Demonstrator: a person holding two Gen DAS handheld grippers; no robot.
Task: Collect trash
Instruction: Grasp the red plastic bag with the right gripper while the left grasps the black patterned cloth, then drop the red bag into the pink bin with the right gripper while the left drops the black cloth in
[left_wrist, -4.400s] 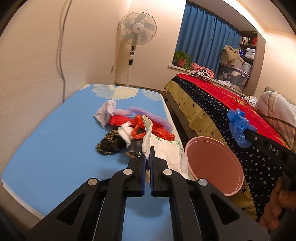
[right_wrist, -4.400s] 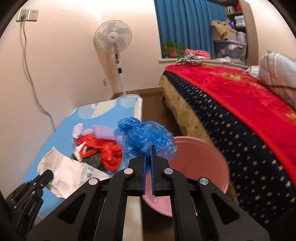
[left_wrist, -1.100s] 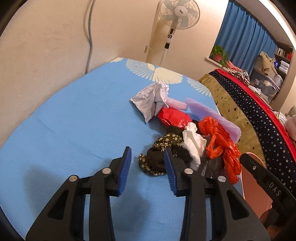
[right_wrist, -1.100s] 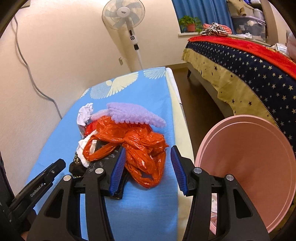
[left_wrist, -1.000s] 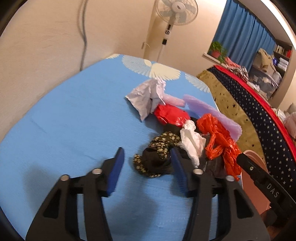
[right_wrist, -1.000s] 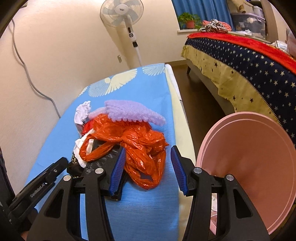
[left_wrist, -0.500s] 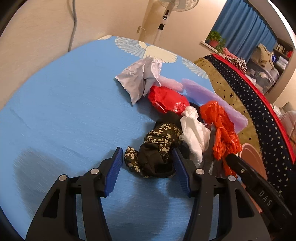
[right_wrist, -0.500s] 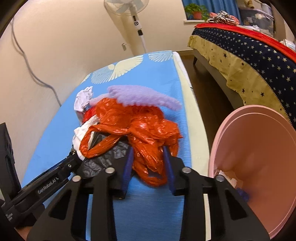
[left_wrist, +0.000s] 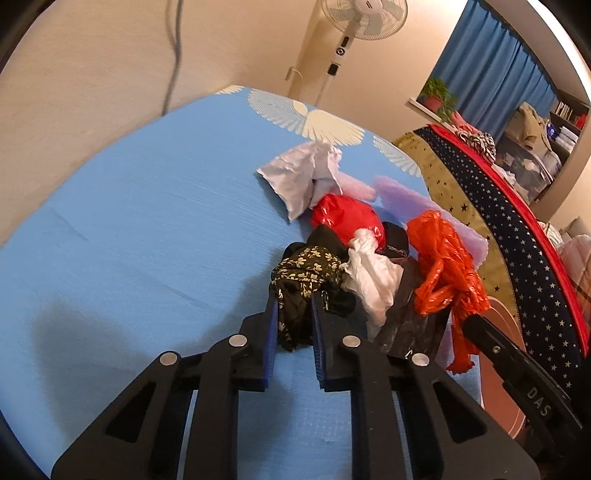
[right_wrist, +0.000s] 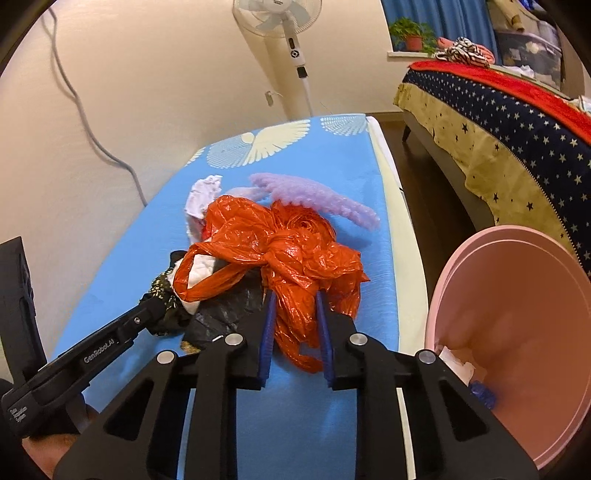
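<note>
Bedroom surroundings are seen: a cream wall, a standing fan (right_wrist: 284, 22), blue curtains and a star-patterned bed (right_wrist: 498, 122). A blue mat (left_wrist: 129, 240) is spread beside the bed, and a pink bin (right_wrist: 517, 332) is stood at its right edge, with white and blue scraps already inside.

A heap of trash is piled near the middle of the mat: purple foam (right_wrist: 317, 195), crumpled paper (left_wrist: 303, 173), a red bag (left_wrist: 343, 218), an orange bag (right_wrist: 288, 254), a black bag (right_wrist: 229, 310), a white bag (left_wrist: 373, 273) and a dark floral cloth (left_wrist: 303, 277).

The right gripper (right_wrist: 294, 295) is closed around a lower fold of the orange bag, its fingers pressed into the film. The left gripper (left_wrist: 293, 310) is clamped on the floral cloth.

Trouble is judged likely from tangling: the orange bag's knotted handles are looped over the white and black bags, so neighbours could be dragged off the mat when it is lifted. Thin, slippery film could also be lost from the pads, and loose pieces could be dropped short of the bin.
</note>
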